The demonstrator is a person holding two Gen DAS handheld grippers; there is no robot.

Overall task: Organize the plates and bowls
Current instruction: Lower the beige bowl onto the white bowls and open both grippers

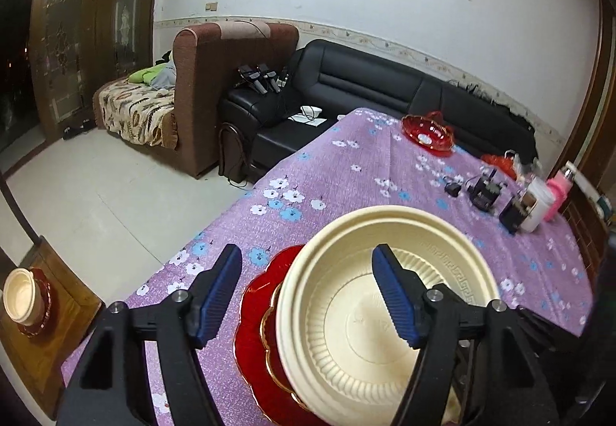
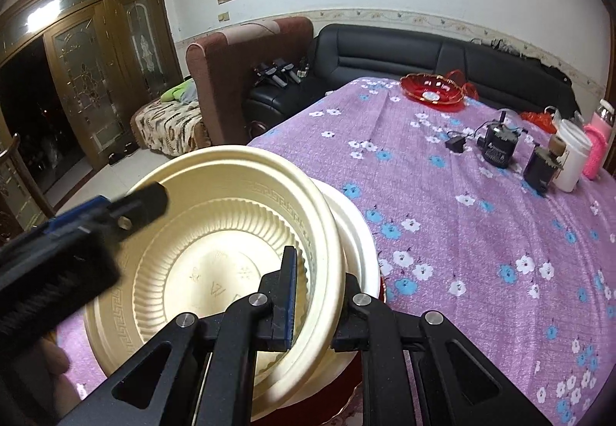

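A cream ribbed bowl [image 1: 369, 318] sits tilted in a second cream bowl on a red gold-rimmed plate [image 1: 254, 341] at the near edge of the purple flowered table. My left gripper [image 1: 308, 295] is open, one finger outside the bowls and one over the inside. My right gripper [image 2: 315, 295] is shut on the rim of the top cream bowl [image 2: 231, 256], which is tilted above the lower bowl [image 2: 358, 233]. The left gripper's finger [image 2: 115, 210] shows at the left. A red glass dish [image 1: 427, 135] stands at the far end of the table, also in the right wrist view [image 2: 431, 89].
Black chargers [image 2: 496, 148], a white cup [image 2: 573, 160] and a pink bottle [image 2: 598, 145] stand at the table's right. A cream bowl on a red plate [image 1: 27, 299] sits on a low wooden stand at the left. A black sofa [image 1: 365, 87] lies behind the table.
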